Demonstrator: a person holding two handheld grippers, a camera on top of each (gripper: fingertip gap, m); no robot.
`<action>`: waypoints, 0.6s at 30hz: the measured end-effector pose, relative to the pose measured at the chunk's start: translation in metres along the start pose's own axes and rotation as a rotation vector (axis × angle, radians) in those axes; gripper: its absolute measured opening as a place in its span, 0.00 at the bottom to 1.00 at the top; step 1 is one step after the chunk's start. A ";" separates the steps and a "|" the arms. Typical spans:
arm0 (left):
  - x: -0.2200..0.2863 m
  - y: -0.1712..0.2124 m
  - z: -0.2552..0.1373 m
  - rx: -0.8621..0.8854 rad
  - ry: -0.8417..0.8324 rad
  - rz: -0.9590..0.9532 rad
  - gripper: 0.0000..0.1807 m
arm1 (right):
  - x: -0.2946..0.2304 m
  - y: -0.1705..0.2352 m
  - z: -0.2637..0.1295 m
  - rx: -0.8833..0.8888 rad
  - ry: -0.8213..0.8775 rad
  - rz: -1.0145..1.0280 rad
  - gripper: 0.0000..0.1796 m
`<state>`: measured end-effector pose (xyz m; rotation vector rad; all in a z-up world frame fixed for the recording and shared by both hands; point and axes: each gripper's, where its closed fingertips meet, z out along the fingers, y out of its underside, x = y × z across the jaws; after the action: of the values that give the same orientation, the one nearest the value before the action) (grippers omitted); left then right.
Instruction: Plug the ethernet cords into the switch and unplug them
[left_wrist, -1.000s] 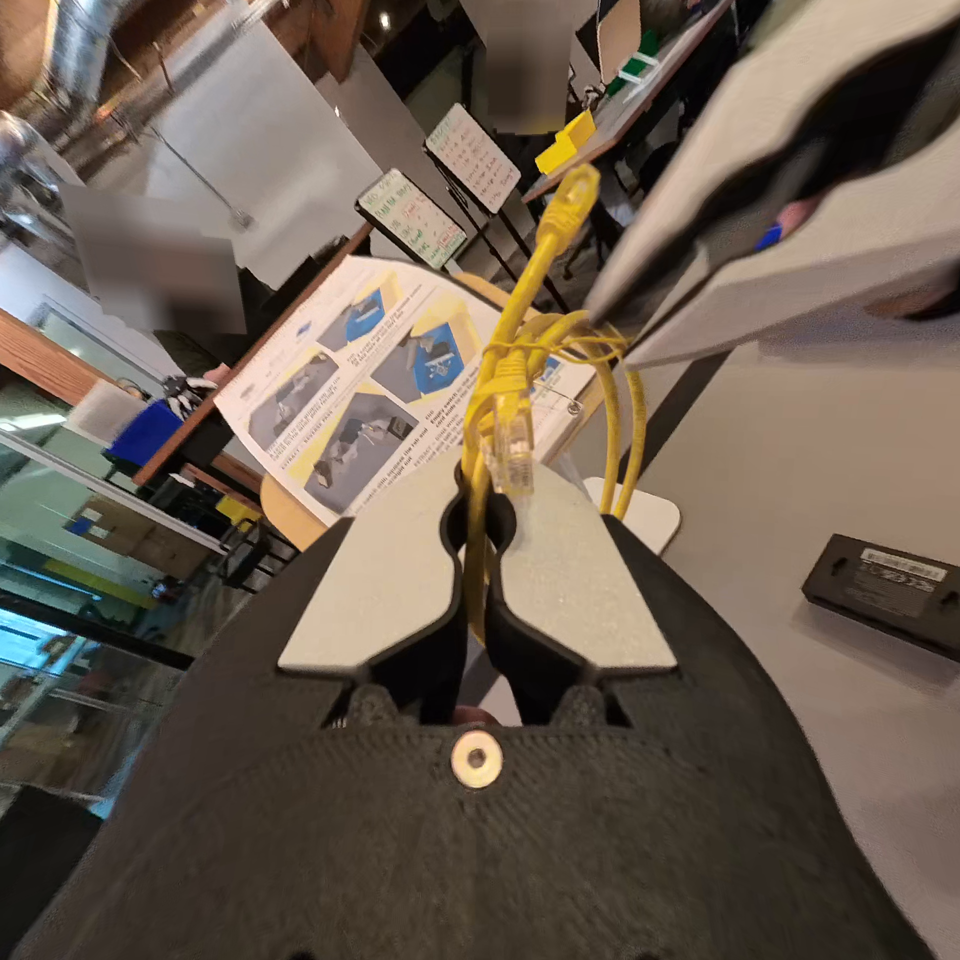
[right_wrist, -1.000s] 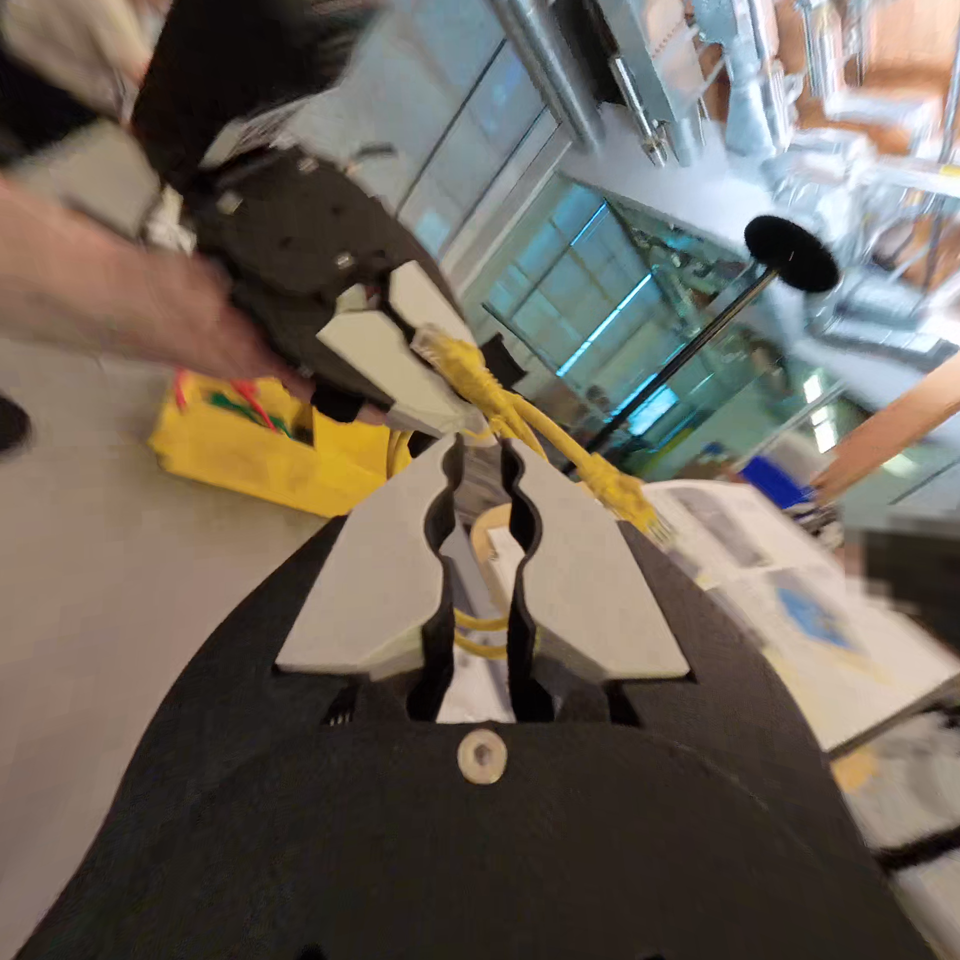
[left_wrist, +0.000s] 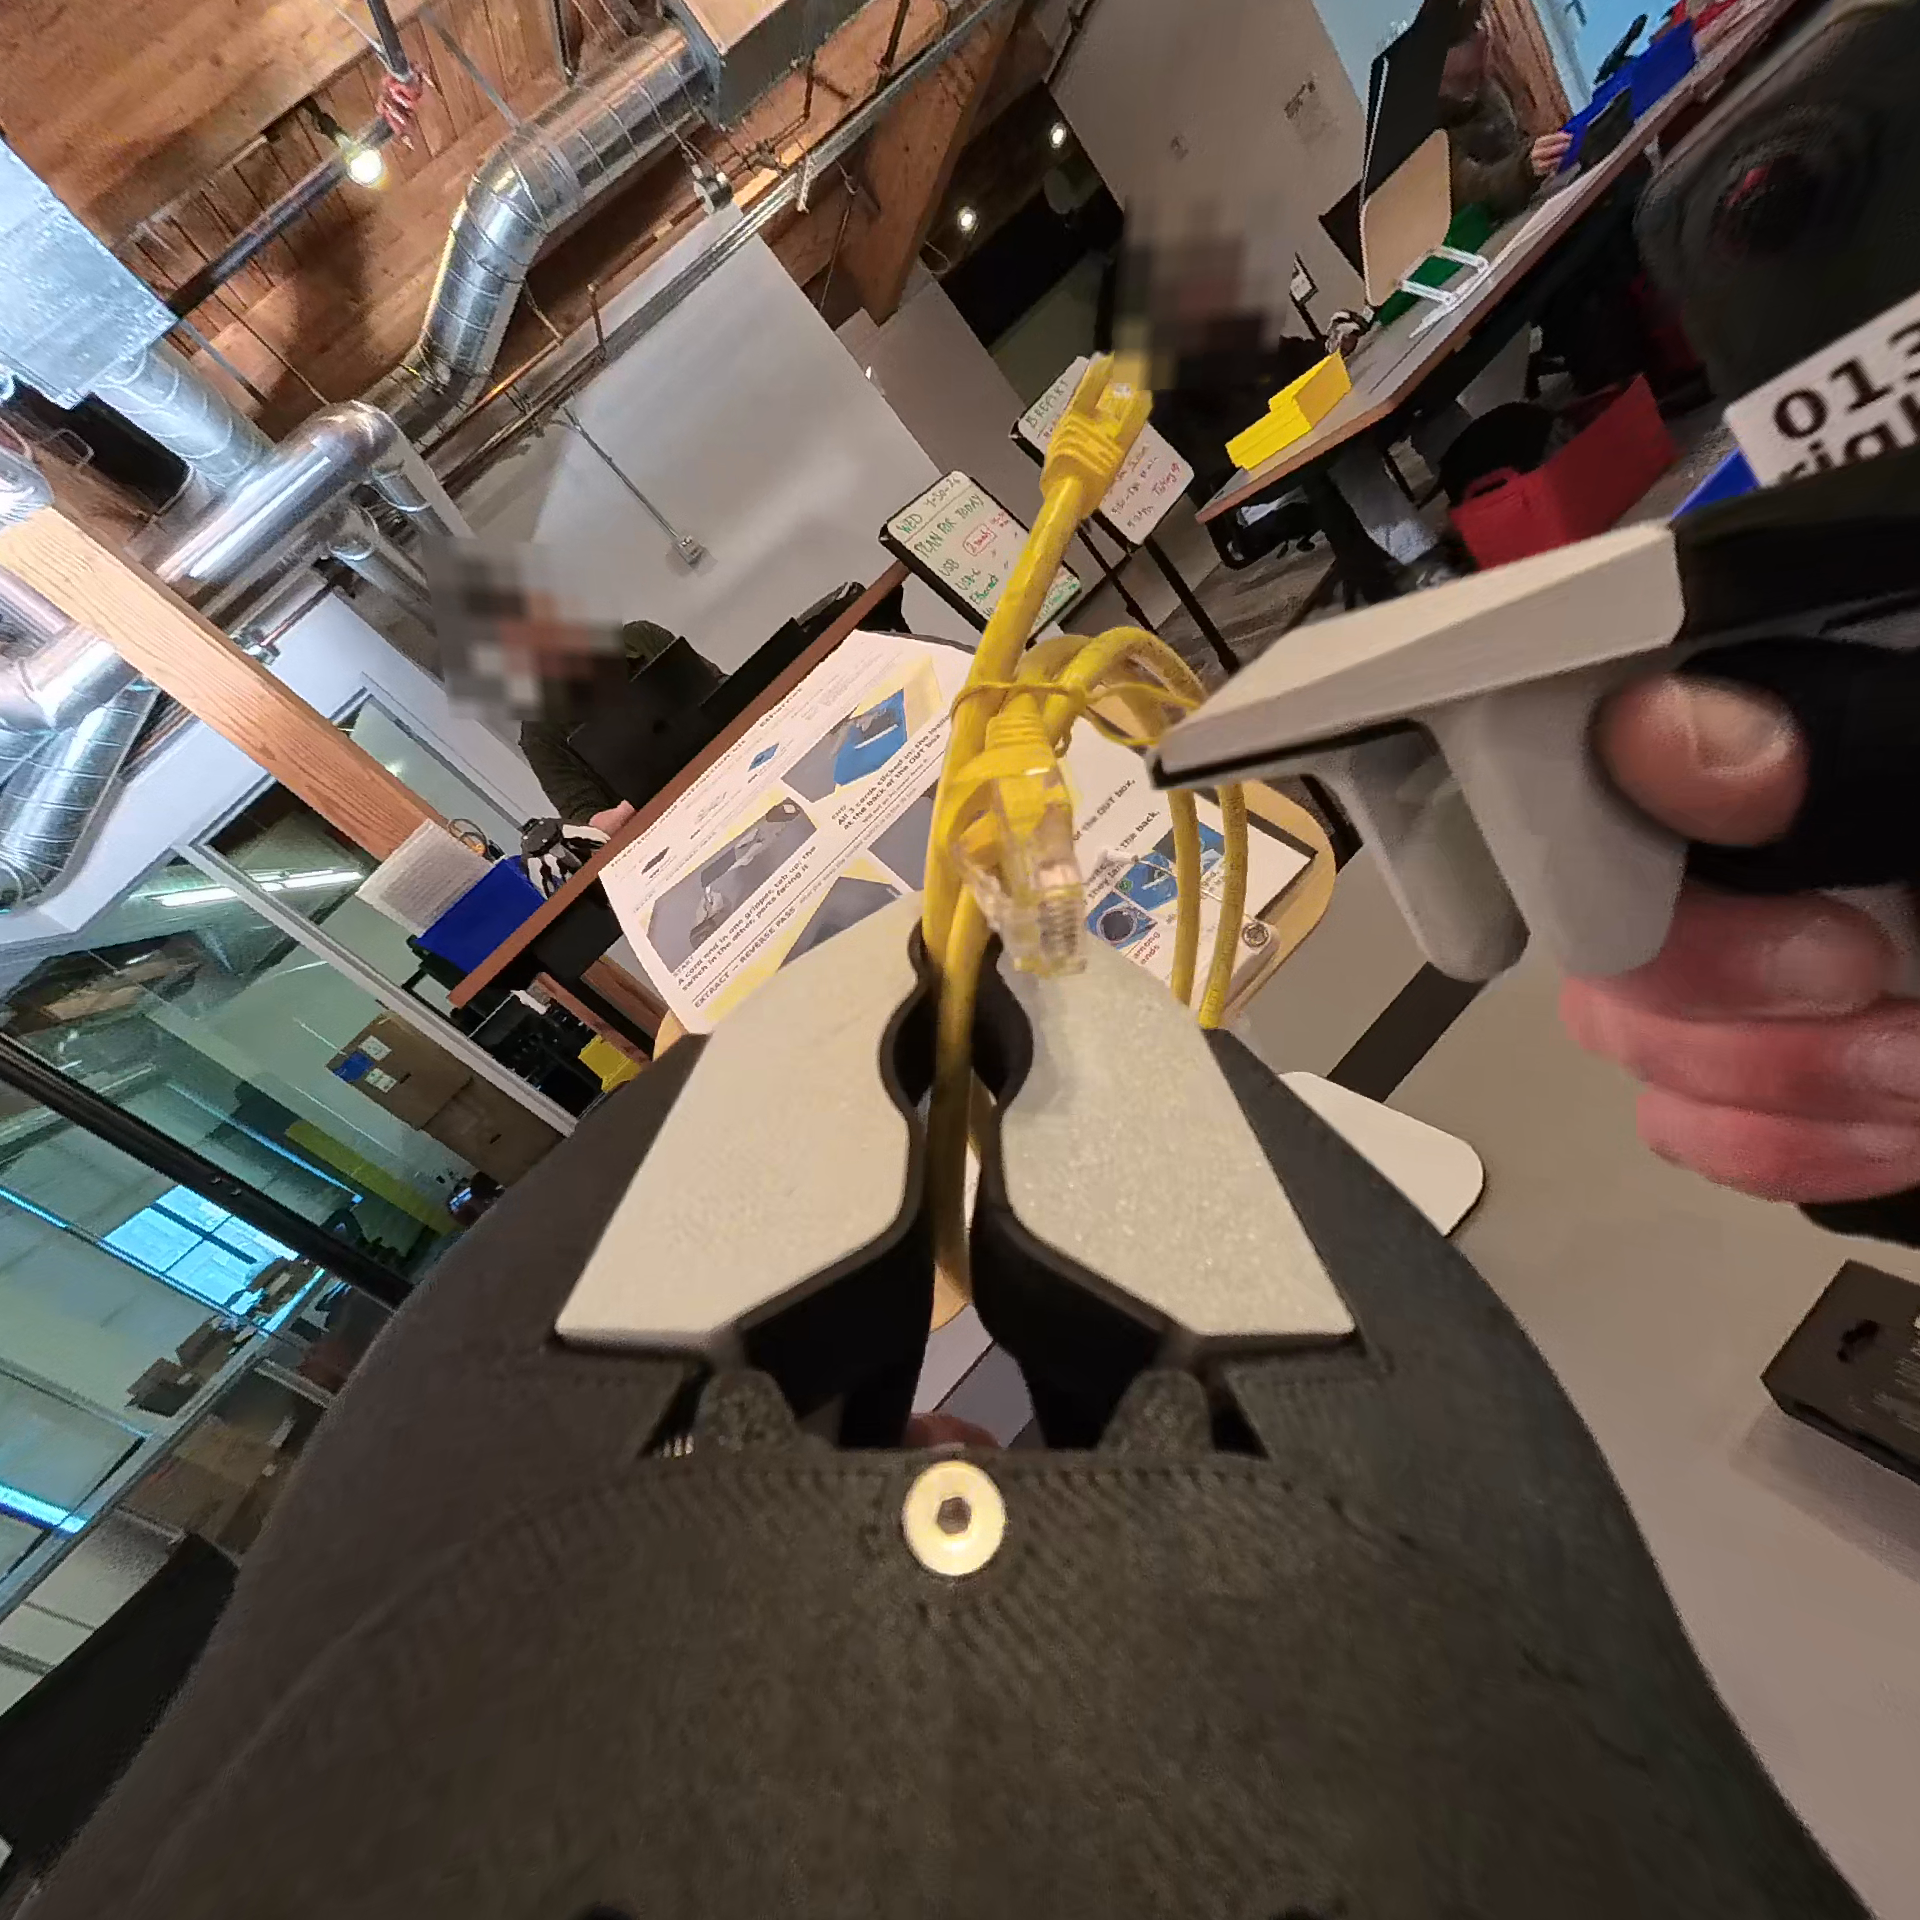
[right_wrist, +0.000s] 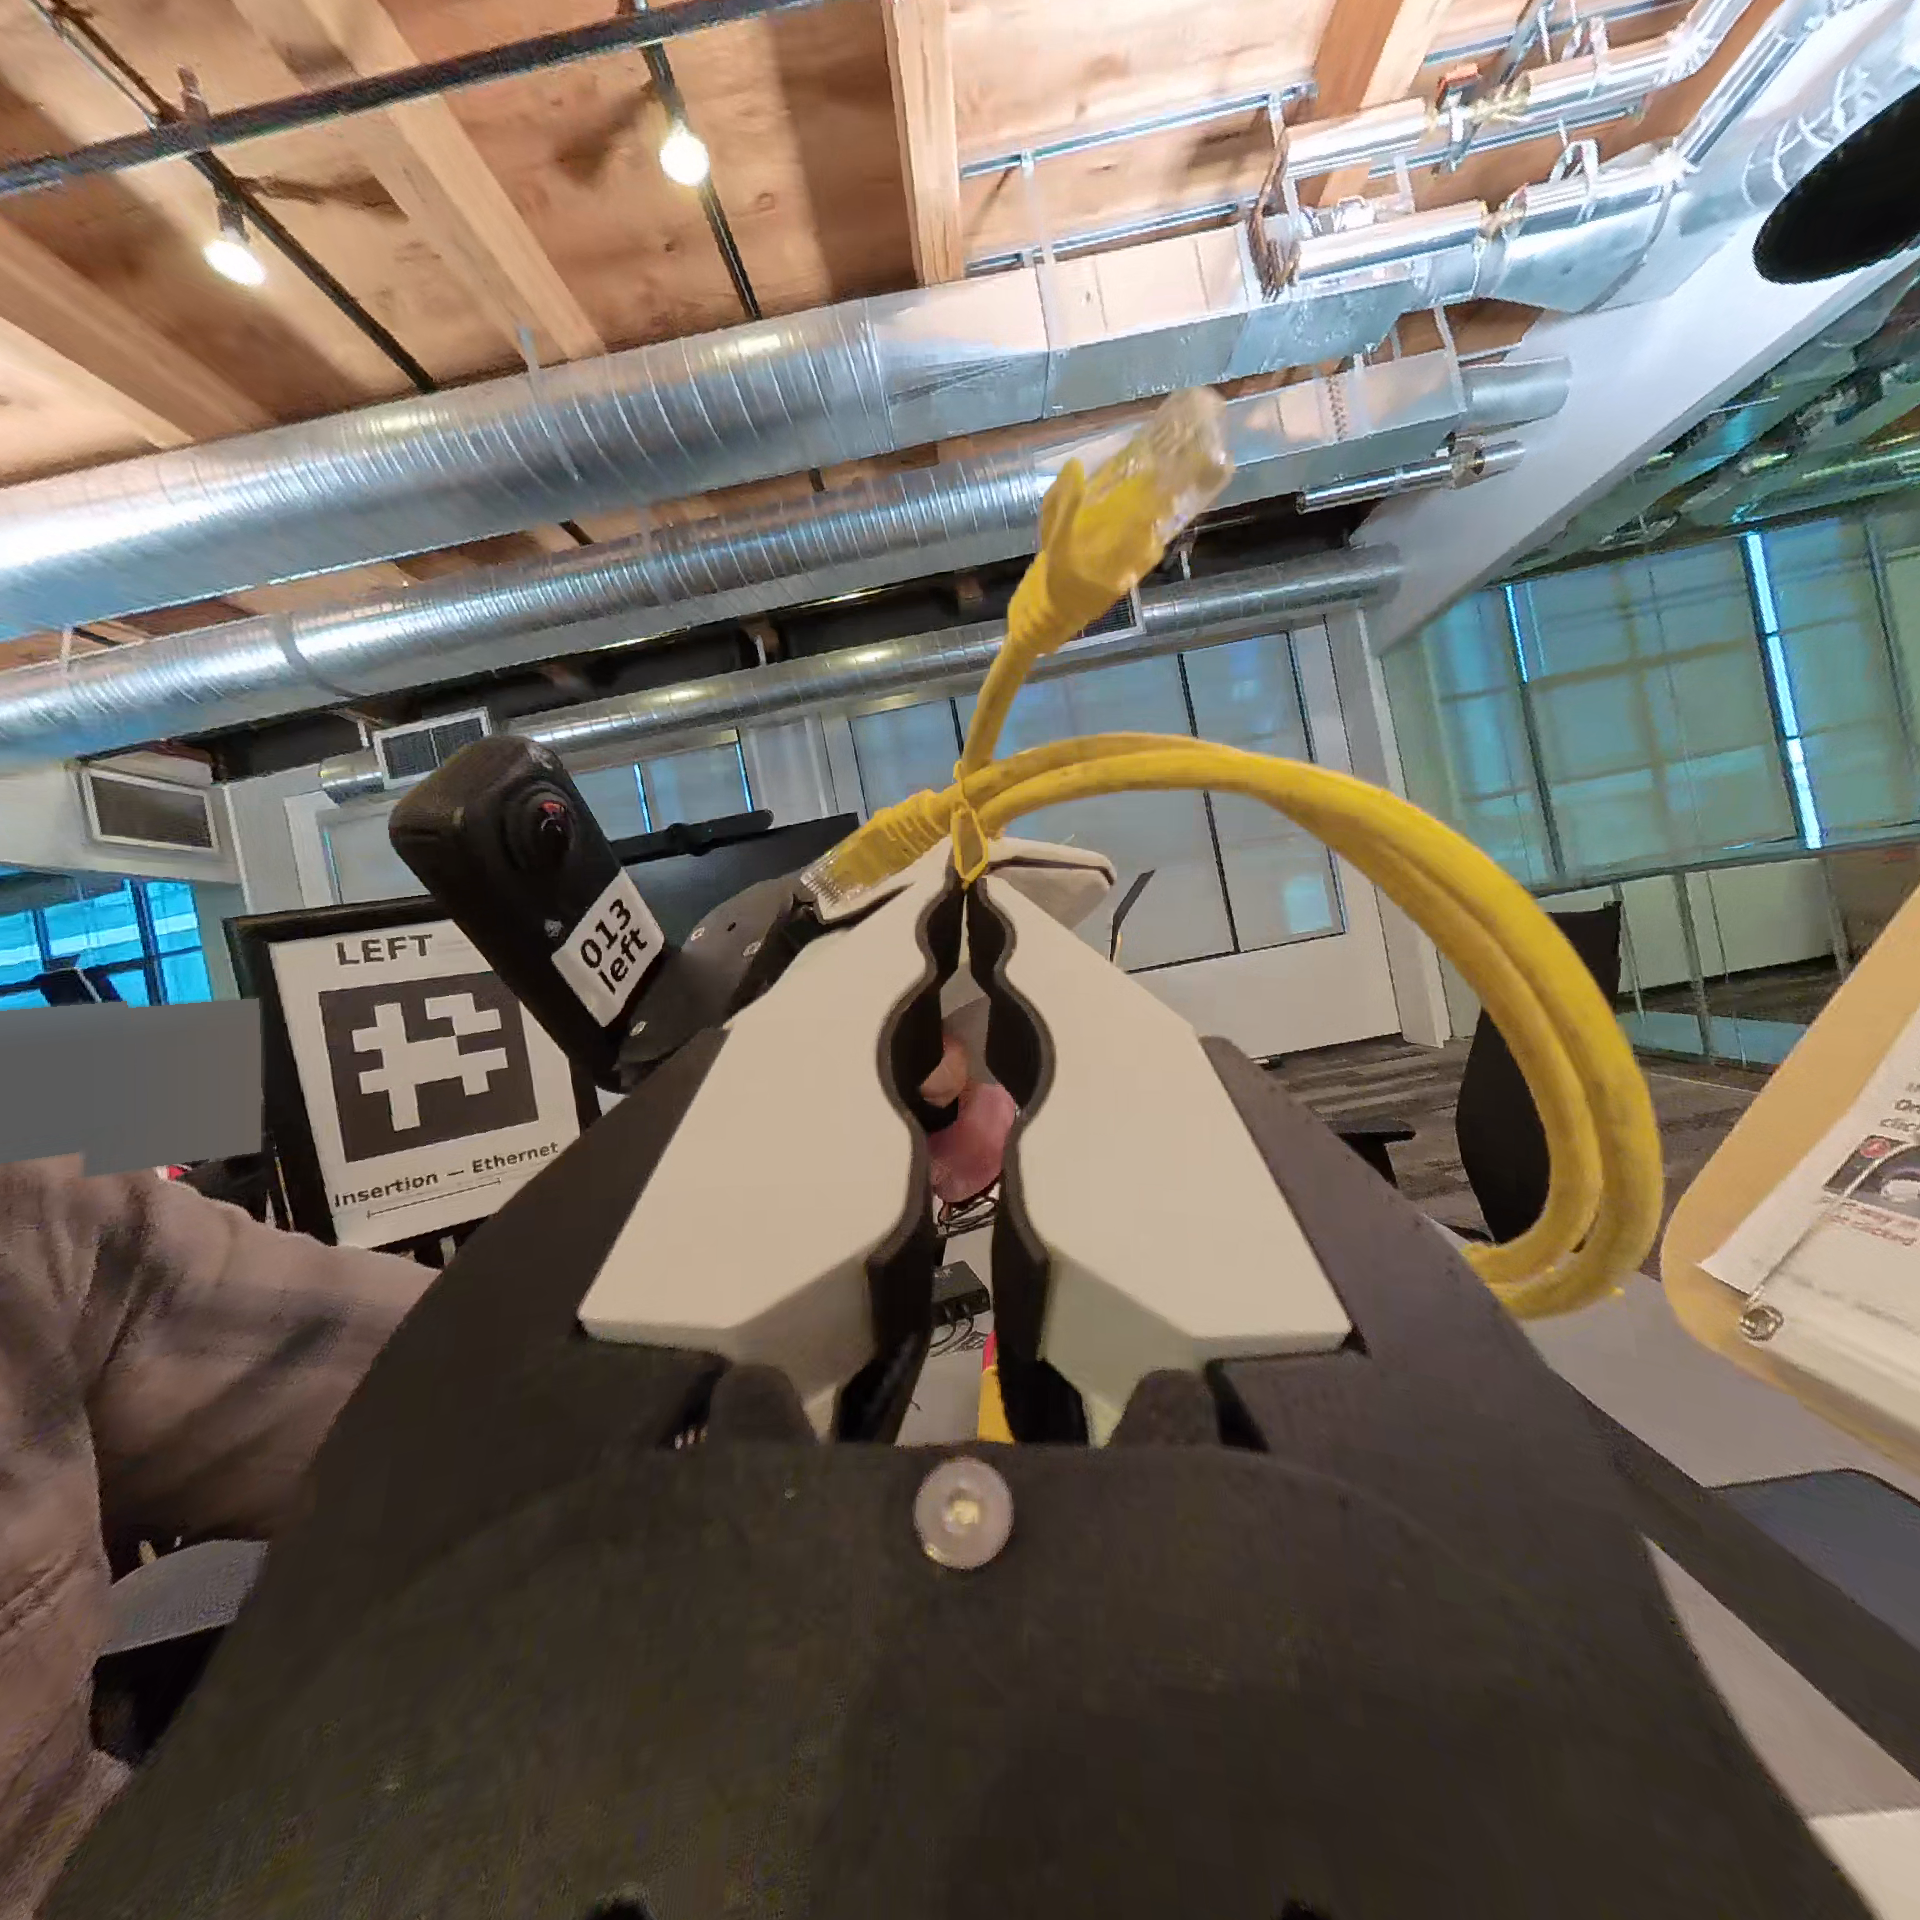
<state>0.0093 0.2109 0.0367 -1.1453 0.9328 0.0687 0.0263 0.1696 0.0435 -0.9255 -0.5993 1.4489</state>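
The flat black plastic switch box (left_wrist: 1860, 1387) on the table runs off the picture's right edge. The top clear plug (right_wrist: 1174, 473) of the bundled yellow ethernet cords (right_wrist: 1455, 914) is blurred, and the bundle's lower loop drops behind the right gripper's black body.

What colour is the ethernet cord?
Yellow ethernet cord, clearest in the right wrist view.

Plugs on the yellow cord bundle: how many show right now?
2. One plug sticks up above the bundle; the other hangs just over the left claw. More may be hidden.
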 end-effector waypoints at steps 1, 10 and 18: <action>0.000 -0.001 0.000 0.006 0.003 -0.012 0.01 | -0.001 0.001 0.001 -0.001 -0.005 -0.003 0.00; 0.021 -0.006 0.000 0.049 0.244 -0.392 0.01 | 0.027 0.013 -0.012 -0.427 0.432 -0.991 0.00; 0.015 -0.013 -0.001 0.104 0.331 -0.468 0.01 | 0.001 -0.012 -0.008 -0.303 0.318 -0.864 0.00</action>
<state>0.0249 0.1986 0.0359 -1.2724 0.9209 -0.5577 0.0398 0.1703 0.0489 -0.9334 -0.8506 0.4362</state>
